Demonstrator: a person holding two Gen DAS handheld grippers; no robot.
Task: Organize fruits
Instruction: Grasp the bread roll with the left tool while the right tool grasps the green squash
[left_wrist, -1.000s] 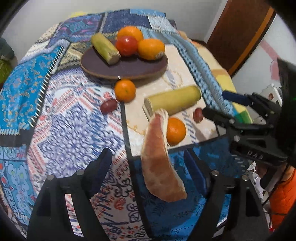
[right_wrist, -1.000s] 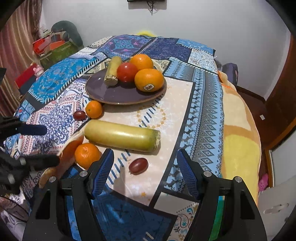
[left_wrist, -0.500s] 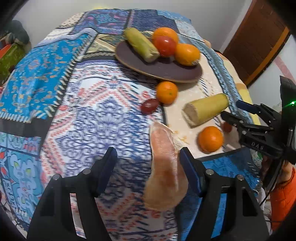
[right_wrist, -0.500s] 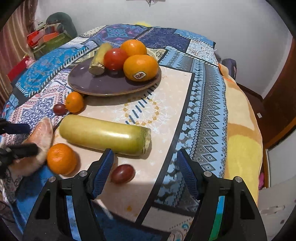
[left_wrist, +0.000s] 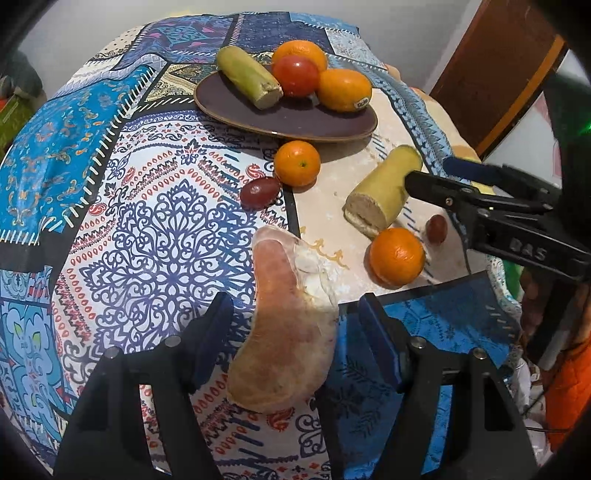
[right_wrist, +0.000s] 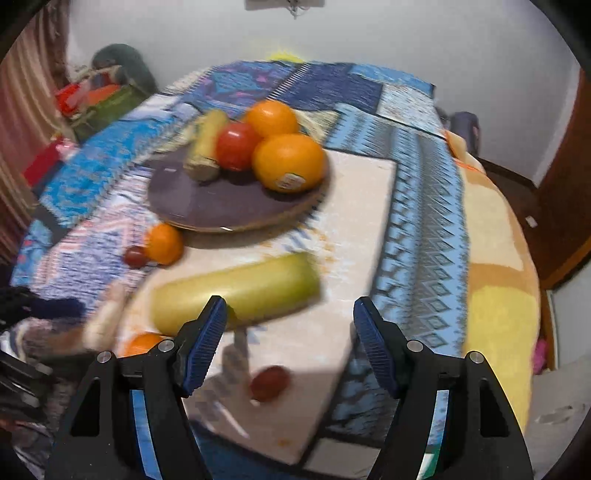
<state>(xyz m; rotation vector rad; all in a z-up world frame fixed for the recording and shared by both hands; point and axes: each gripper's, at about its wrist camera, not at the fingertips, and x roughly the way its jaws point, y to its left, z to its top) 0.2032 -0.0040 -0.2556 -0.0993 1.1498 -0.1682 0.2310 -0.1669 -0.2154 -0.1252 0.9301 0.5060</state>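
Your left hand-held gripper (left_wrist: 295, 332) straddles the sweet potato (left_wrist: 288, 332), jaws just narrowed, pads apparently not pressing yet. Close off-centre and it may roll out (tapered shape). Right hand-held gripper (right_wrist: 290, 339) gapes empty over the red grape (right_wrist: 269, 382).

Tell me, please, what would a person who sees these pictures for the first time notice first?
First, the dark plate at the far side of the patterned cloth, with two oranges, a red tomato and a short yellow-green piece piled on it. Next, the large pinkish sweet potato lying between the fingers of the open left claw, near the table's front edge. Loose fruit lies between them: two small oranges, two dark red fruits and a long yellow-green piece.
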